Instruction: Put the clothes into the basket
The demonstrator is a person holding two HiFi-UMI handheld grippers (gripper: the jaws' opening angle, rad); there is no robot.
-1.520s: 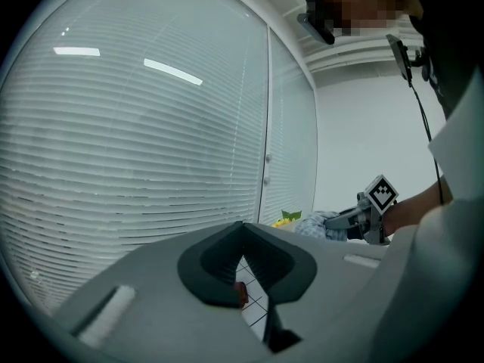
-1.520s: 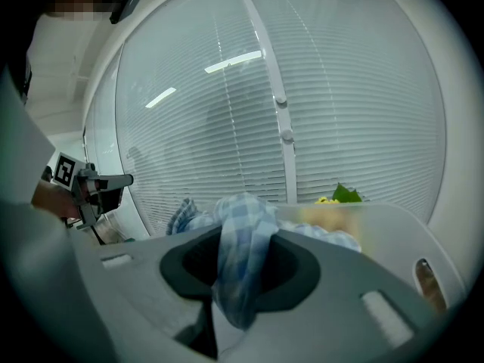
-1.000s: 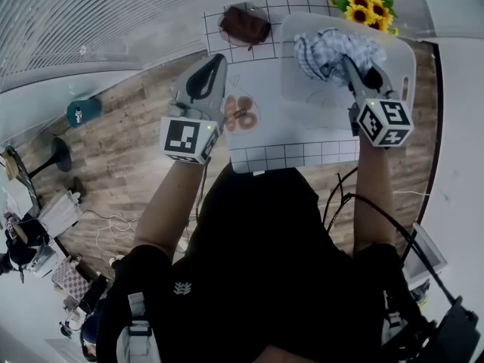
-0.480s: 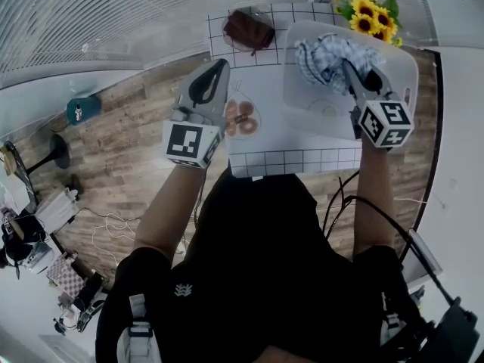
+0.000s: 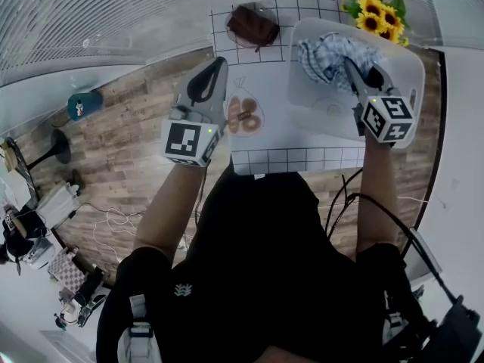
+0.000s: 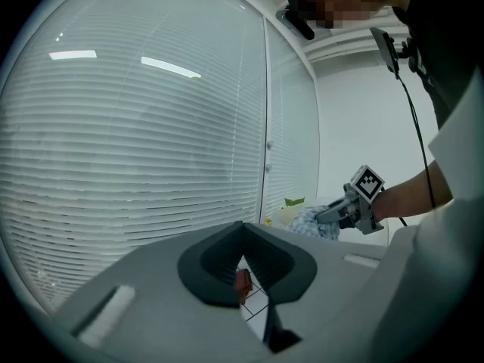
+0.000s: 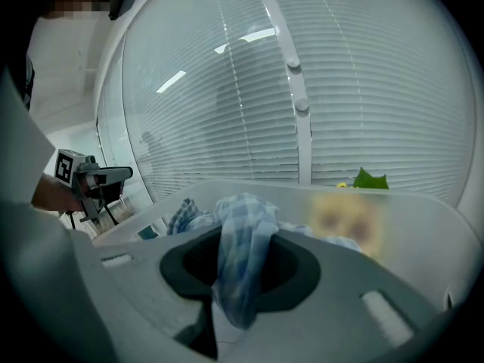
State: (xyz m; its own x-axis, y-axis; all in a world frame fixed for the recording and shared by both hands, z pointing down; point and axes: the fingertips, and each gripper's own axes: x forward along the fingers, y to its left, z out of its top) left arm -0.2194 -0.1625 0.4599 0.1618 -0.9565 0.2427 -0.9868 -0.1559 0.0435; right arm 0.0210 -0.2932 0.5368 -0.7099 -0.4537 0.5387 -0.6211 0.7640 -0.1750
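Your right forearm [image 5: 376, 187] reaches straight out from your body and over the near rim of the white basket [image 5: 414, 89], which stands on the right end of the gridded table [image 5: 295, 157]. The right gripper [image 5: 352, 66] tips forward and down into the basket. Its marker cube sits just above the near rim and its jaws are clamped on the blue checked cloth [image 5: 324, 51]. In the right gripper view a fold of that cloth hangs down between the pads. The rest is bunched in the far half of the basket. You cannot tell from here whether it rests on the basket's floor.

Your left forearm [image 5: 168, 206] angles out to your left, with the elbow bent. The left gripper [image 5: 221, 61] sits close to level over the left edge of the table, well apart from the basket. Its jaws meet at the tips and hold nothing.

Beyond those tips a brown bundle [image 5: 252, 25] lies on the far side of the table, outside the basket. Sunflowers [image 5: 374, 10] stand behind the basket's far corner.
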